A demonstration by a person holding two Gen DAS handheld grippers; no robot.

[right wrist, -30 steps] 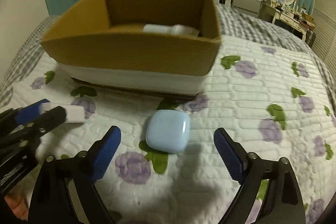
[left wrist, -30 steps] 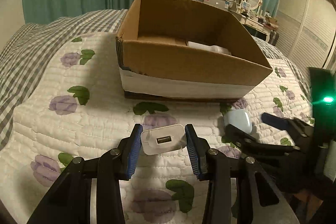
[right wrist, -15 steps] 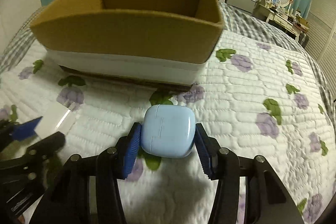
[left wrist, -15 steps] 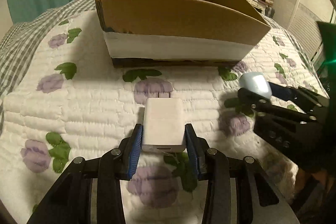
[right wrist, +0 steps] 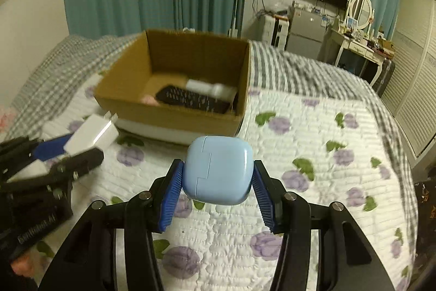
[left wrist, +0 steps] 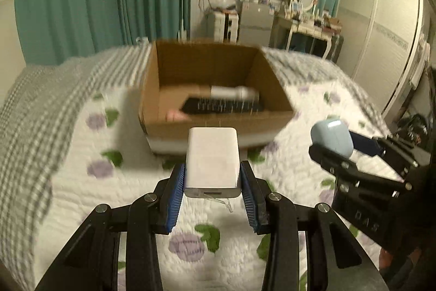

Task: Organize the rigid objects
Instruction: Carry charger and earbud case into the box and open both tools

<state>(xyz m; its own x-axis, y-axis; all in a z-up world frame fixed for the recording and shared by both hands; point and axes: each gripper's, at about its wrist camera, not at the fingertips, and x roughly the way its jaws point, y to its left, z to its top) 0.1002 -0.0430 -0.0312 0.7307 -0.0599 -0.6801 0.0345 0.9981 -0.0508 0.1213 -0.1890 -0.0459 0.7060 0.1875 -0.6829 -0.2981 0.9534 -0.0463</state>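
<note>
Both claws are now up off the bed [right wrist: 313, 132]; a second ago the case lay on the quilt between wide right jaws, which have just been closing. Now the right claw [right wrist: 218, 182] squeezes the blue case [right wrist: 218, 171], and the left claw [left wrist: 212, 182] grips the white charger [left wrist: 212, 157]. Ahead of both claws sits the box [left wrist: 218, 124]. Inside it lie a black remote [right wrist: 193, 98], a white bottle [right wrist: 209, 87] and something pink [left wrist: 177, 115].
</note>
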